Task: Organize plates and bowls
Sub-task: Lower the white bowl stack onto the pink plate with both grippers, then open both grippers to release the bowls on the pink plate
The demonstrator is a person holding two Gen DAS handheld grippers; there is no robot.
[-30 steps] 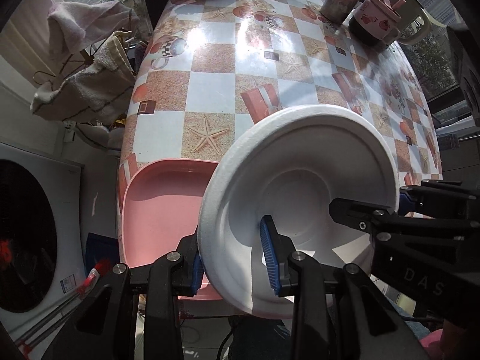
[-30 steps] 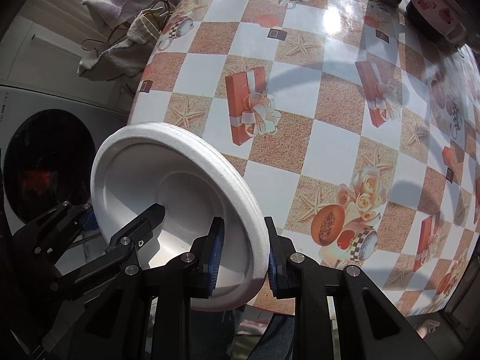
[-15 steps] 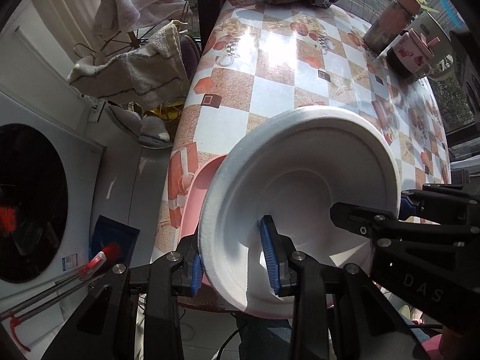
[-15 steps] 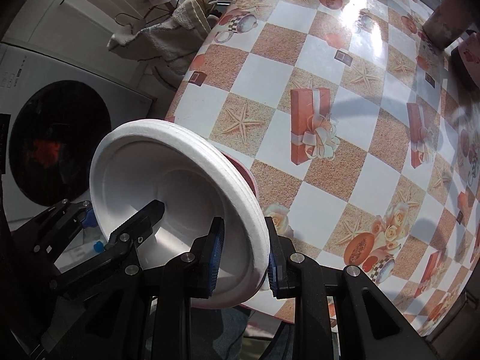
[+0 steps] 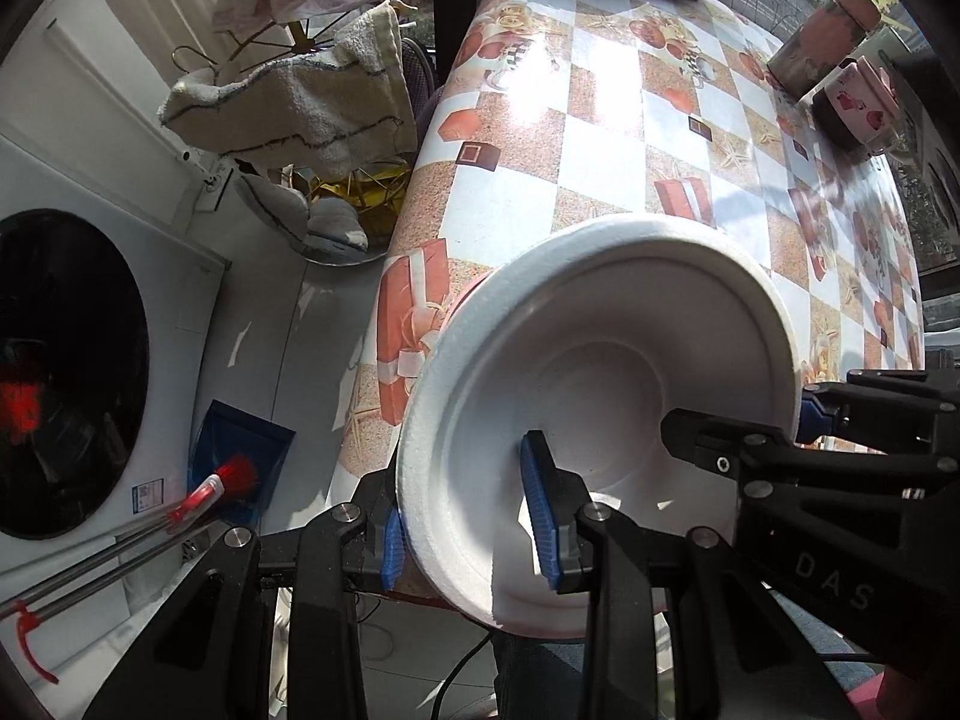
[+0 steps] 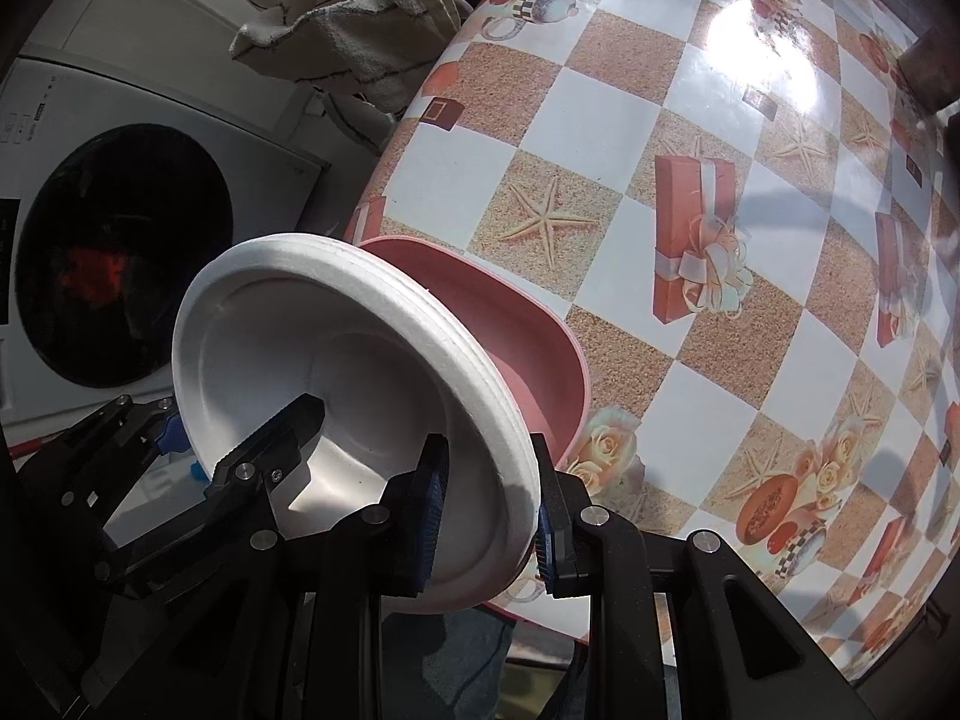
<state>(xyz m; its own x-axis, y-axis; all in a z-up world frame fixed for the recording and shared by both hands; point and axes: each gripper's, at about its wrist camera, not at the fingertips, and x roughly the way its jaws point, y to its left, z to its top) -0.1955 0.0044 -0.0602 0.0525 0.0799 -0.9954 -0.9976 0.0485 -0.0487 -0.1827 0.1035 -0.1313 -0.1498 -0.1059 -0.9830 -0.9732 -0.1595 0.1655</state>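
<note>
The checkered worktop (image 6: 690, 138) carries a pink tray (image 6: 540, 360) at its near left corner, and tilted just above and in front of that tray is a stack of white foam plates (image 5: 600, 372), held off the surface by both tools. The left gripper (image 5: 468, 516) pinches the stack's left rim between its fingers, while the right gripper (image 6: 486, 504) clamps the opposite rim. To do this well, I judge both should level the stack and lower together, loosening only once it rests flat.
</note>
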